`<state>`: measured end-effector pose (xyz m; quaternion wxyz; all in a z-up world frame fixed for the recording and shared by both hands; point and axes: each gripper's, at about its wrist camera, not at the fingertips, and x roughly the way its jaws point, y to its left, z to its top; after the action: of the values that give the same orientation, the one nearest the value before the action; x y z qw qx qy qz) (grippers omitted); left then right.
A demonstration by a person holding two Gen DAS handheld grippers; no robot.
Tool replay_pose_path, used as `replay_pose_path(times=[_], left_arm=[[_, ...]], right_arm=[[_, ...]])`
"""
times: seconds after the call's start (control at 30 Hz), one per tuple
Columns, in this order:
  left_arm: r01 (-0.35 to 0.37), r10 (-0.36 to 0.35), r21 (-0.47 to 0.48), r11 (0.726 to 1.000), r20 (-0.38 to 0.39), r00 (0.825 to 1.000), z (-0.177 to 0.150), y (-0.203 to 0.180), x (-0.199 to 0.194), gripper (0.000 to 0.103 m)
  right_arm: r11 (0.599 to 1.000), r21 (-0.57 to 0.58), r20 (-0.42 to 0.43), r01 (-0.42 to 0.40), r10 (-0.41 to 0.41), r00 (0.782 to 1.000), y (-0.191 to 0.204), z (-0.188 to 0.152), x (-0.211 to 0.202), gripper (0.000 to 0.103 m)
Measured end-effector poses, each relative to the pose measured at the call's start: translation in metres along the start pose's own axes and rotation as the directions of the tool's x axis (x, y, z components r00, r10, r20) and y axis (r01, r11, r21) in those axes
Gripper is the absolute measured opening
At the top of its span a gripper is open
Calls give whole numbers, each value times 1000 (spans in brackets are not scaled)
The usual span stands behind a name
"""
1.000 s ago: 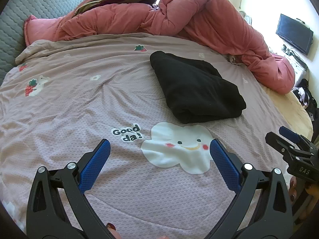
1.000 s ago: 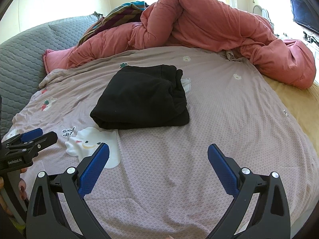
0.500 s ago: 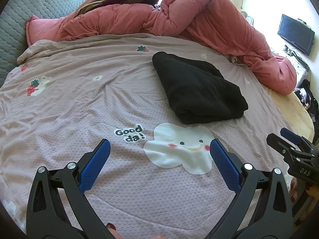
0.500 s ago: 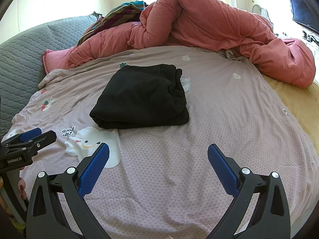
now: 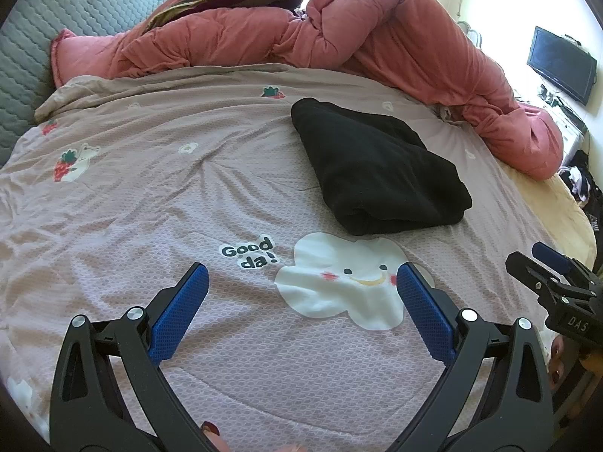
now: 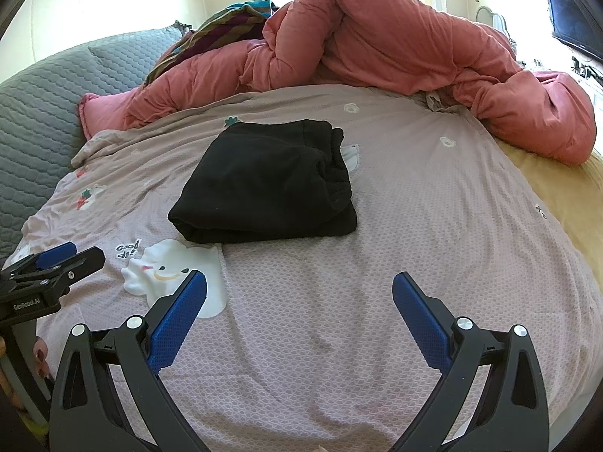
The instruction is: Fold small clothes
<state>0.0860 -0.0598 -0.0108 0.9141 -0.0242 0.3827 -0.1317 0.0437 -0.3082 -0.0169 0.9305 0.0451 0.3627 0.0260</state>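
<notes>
Writing: bedspread point(image 5: 150, 188) carries a printed "Good da!" point(image 5: 250, 253) just left of a smiling white cloud point(image 5: 339, 286); strawberry prints point(image 5: 66, 160) further left and near the top edge. In the right wrist view the same words point(image 6: 128, 251) read tilted beside the cloud point(image 6: 173, 275). Left gripper's body in that view is marked "GenRobot.AI"; in the left wrist view the right gripper's body shows "DAS".

Left gripper point(image 5: 301, 301): blue-padded fingers point(image 5: 181, 312) spread wide, nothing between them, held above the bedspread over the cloud print. Seen side-on from the right wrist view point(image 6: 52, 267), low at the left edge.

Right gripper point(image 6: 299, 307): fingers point(image 6: 420, 316) likewise wide apart, empty, over bare bedspread point(image 6: 414, 207). From the left wrist view point(image 5: 546, 275) it sits at the right edge.

Folded black garment point(image 5: 377, 165) lies on the bedspread just beyond the cloud print, clear of both grippers; in the right wrist view point(image 6: 264, 184) its rolled edge faces the camera.

Pink quilt point(image 5: 339, 30) heaped along the far side. Dark screen point(image 5: 561, 64) at far right.
</notes>
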Motion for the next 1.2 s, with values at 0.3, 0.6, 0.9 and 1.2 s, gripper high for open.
replay_pose_path(times=[0.3, 0.6, 0.9, 1.2], left_arm=[[-2, 2, -1, 1000, 0, 1000, 0, 1, -1, 94], [-33, 33, 17, 999, -2, 999, -1, -2, 1, 94], [-8, 8, 31, 999, 0, 1000, -1, -7, -1, 94], [-47, 46, 9, 999, 24, 999, 3, -3, -8, 94]], right_arm=[[1000, -2, -2, 10, -10, 1000, -1, 1, 2, 98], [1000, -1, -6, 18, -18, 1000, -2, -1, 4, 98], [999, 15, -12, 38, -38, 999, -5, -3, 6, 98], [985, 115, -11, 127, -126, 992, -33, -11, -13, 98]])
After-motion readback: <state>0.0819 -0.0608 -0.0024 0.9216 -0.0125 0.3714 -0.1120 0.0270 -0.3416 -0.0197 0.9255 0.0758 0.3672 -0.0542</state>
